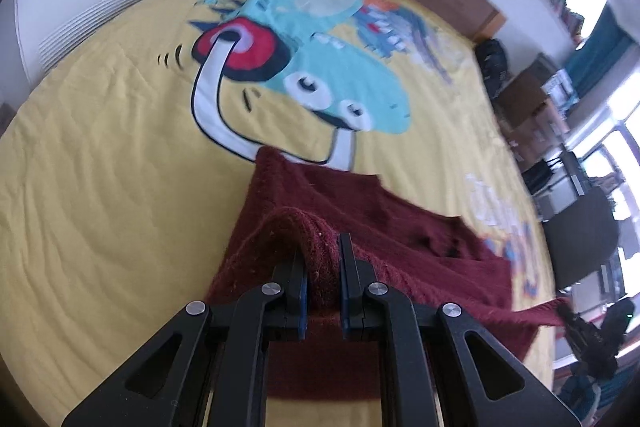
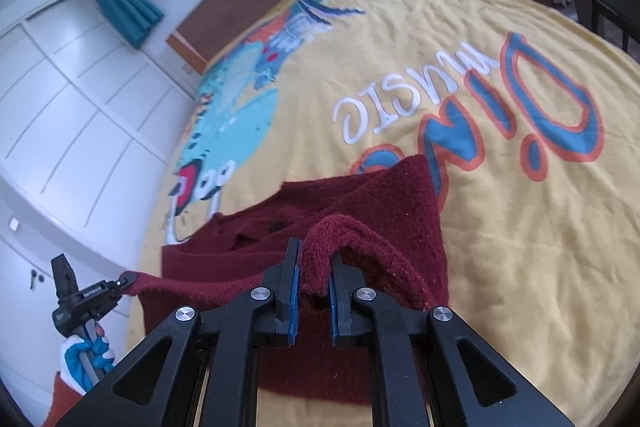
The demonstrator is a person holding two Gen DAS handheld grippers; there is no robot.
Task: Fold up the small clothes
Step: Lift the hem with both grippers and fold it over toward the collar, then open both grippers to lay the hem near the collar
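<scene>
Both tongs clamp the maroon knit (image 1: 400,223): left gripper (image 1: 323,267) & right gripper (image 2: 314,275) each pinch a hem fold. Keep hands level w/ even tension, lay edge-to-edge on the yellow blanket (image 2: 500,227); far edge prob. neckline, too blurry.

Both wrist views close, angled down; share maroon garment (image 1: 400,227), bedspread (image 2: 500,227).

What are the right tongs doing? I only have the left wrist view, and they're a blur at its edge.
Observer: The right tongs are shut on a raised fold of the maroon knit garment.
Operator: What's beyond that fold?
Observer: A yellow blanket; its lettering reads "Dino music" from here.
Operator: How does my side look from there?
Observer: The left tongs pinch the garment's left edge, and a hand in a blue-and-white glove grips the handle.
</scene>
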